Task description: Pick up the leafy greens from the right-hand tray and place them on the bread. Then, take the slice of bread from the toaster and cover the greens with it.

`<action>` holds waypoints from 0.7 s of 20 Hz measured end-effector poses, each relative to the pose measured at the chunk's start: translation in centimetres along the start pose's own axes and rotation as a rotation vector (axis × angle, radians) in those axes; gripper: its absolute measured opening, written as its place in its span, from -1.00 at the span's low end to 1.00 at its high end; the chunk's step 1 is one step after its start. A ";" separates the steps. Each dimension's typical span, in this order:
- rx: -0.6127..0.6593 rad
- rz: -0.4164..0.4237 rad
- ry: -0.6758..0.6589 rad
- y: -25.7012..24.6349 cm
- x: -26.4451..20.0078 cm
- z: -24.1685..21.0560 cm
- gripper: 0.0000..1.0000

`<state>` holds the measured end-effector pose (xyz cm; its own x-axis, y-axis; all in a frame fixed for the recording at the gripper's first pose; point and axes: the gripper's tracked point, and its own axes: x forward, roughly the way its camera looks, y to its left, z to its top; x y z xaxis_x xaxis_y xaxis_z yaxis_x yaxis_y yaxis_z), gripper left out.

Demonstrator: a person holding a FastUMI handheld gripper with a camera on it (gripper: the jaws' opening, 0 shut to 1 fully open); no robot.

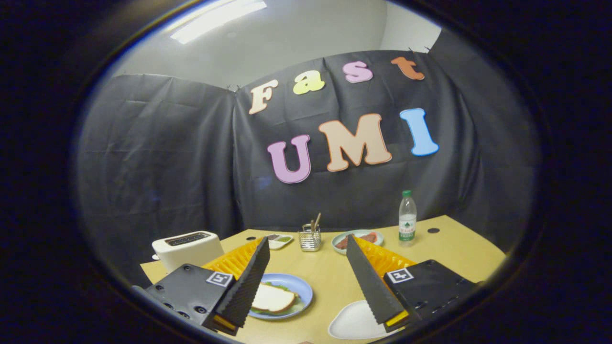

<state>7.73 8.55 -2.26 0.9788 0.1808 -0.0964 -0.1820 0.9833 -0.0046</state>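
Gripper view: the jaws (306, 282) are seen standing wide apart above the near part of the counter (330, 277), with nothing held between them.

The blue plate (299, 286) is located on the counter just ahead of the left finger, toward the near left corner. A slice of bread (272, 298) is seen lying flat on it, with the leafy greens (282, 288) showing as a green fringe under its far edge. Whether a second slice lies beneath cannot be told. By this layout, the greens are judged to be already placed and covered, so the task appears to be at or near its end.

The right-hand tray (356, 322), white and shallow, is found at the near edge of the counter, beside the right finger. No greens are seen on it.

The toaster (189, 248) is located near the far left edge of the counter, beyond the left finger. Its slots are seen from above at a low angle; whether bread remains inside cannot be told.

Toward the far edge, a small dish (279, 241), a wire holder with utensils (310, 236), a plate of reddish food (356, 239) and a water bottle (407, 217) are set in a row.

Handling judgement: the bread is expected to be light, soft and easily dented. It should be taken by its crust edges with light pressure. The greens are expected to be limp, very light and liable to slip or tear; a bunched central part is the best hold.
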 end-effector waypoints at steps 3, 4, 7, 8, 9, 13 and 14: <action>-0.041 0.006 -0.014 -0.3 -0.4 1.6 1.00; -0.054 0.003 -0.024 -0.6 -0.4 2.4 1.00; -0.061 0.024 -0.050 -0.3 -0.1 4.1 1.00; -0.059 0.034 -0.052 -0.2 -0.1 4.2 1.00; -0.062 0.035 -0.050 -0.4 0.0 3.9 1.00; -0.054 0.037 -0.010 -1.3 -0.2 0.9 1.00; -0.046 0.037 -0.003 -1.6 -0.1 0.5 1.00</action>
<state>7.96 6.97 -1.75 0.9716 0.2172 -0.0940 -0.2223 0.9738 -0.0471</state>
